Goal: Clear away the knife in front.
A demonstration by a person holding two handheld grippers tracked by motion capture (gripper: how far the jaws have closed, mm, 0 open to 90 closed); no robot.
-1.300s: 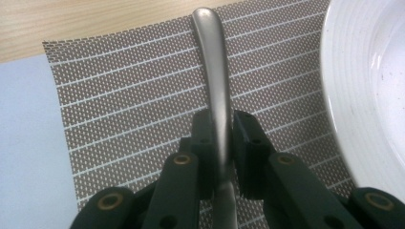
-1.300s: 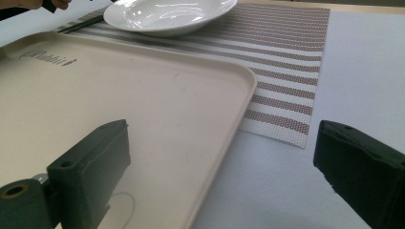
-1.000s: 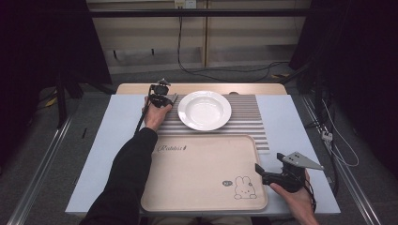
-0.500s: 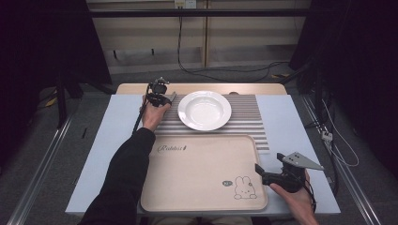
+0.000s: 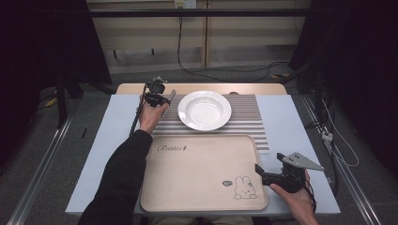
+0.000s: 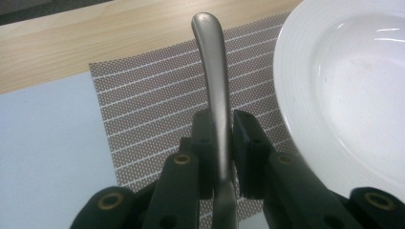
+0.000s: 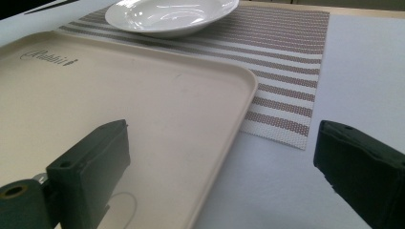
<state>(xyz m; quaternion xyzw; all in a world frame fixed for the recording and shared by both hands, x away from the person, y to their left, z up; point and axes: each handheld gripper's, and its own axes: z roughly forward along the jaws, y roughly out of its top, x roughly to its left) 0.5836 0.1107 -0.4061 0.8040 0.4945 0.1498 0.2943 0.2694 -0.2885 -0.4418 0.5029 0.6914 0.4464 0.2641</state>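
High view: left gripper (image 5: 162, 97) at upper centre-left, beside the plate (image 5: 204, 110).

Left gripper view: fingers (image 6: 205, 143) pinch a metal handle (image 6: 213, 81); a thin grip could slip.

Right gripper view: fingers (image 7: 90, 164) spread over the tray (image 7: 157, 105) corner.

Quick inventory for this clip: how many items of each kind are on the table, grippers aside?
White plate: 1
Striped placemat: 1
Beige tray: 1
Metal utensil handle, held in the left gripper: 1
Total: 4
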